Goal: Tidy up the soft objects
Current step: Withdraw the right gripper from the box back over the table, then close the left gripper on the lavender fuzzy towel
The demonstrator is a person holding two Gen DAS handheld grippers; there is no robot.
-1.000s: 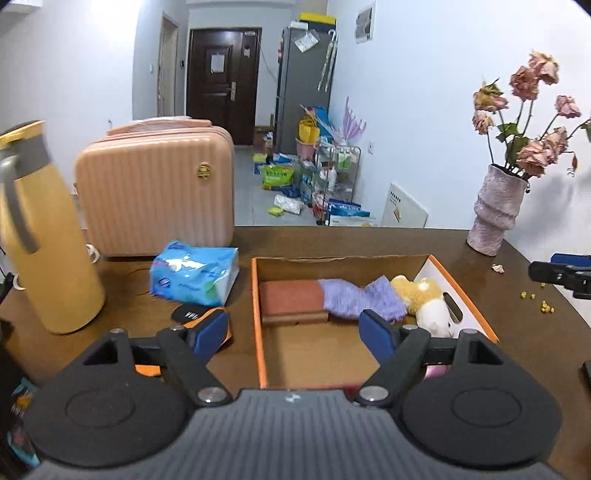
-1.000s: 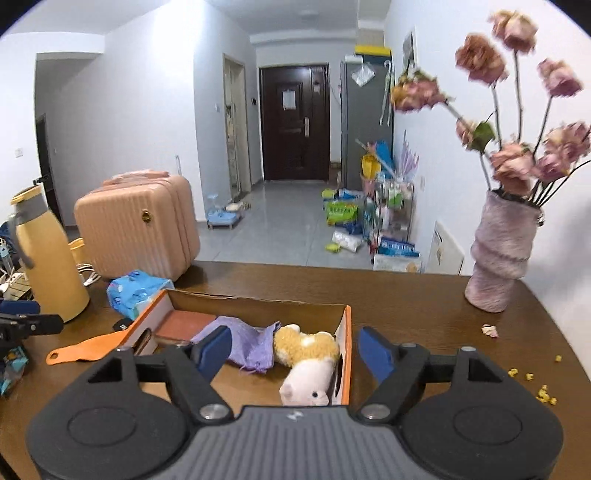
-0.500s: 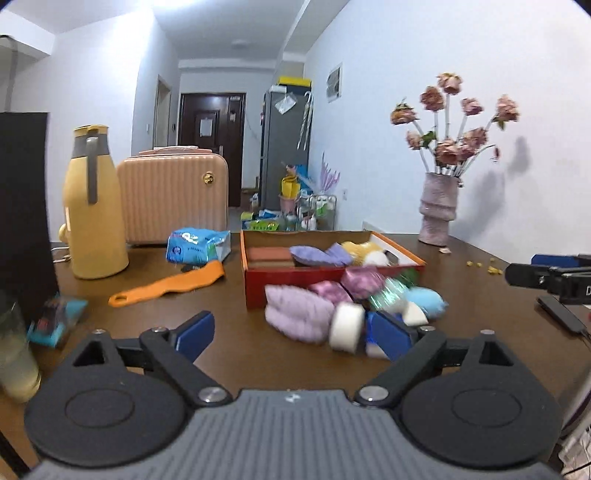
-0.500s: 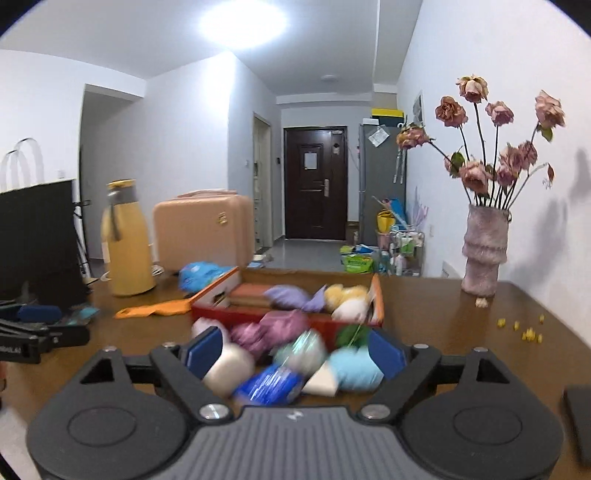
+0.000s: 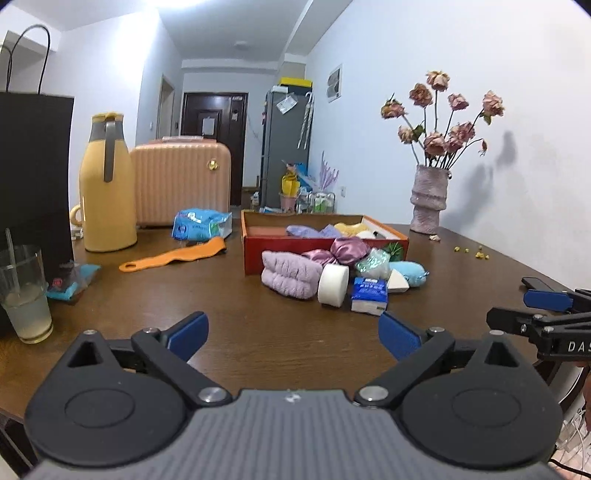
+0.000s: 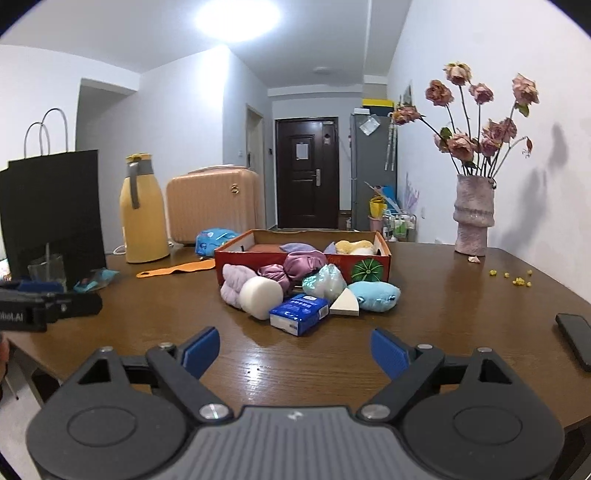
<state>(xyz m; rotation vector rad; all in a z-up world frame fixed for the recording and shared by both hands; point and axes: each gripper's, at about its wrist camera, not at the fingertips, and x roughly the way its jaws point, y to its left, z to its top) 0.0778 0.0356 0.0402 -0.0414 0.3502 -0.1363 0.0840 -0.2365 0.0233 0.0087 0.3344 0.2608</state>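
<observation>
Each tool, left tool (image 5: 293, 334) and right tool (image 6: 294, 350), has black linkage arms, silver screws, blue pads and a ribbed grey body.

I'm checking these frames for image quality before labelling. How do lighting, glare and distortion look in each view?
Left wrist view: sharp and evenly lit, fisheye bending the walls, dark corners, the vase casting soft shadows on the wall. Right wrist view: also sharp, the ceiling light blown out, its glare on the table between the open pads, same fisheye curve.
</observation>
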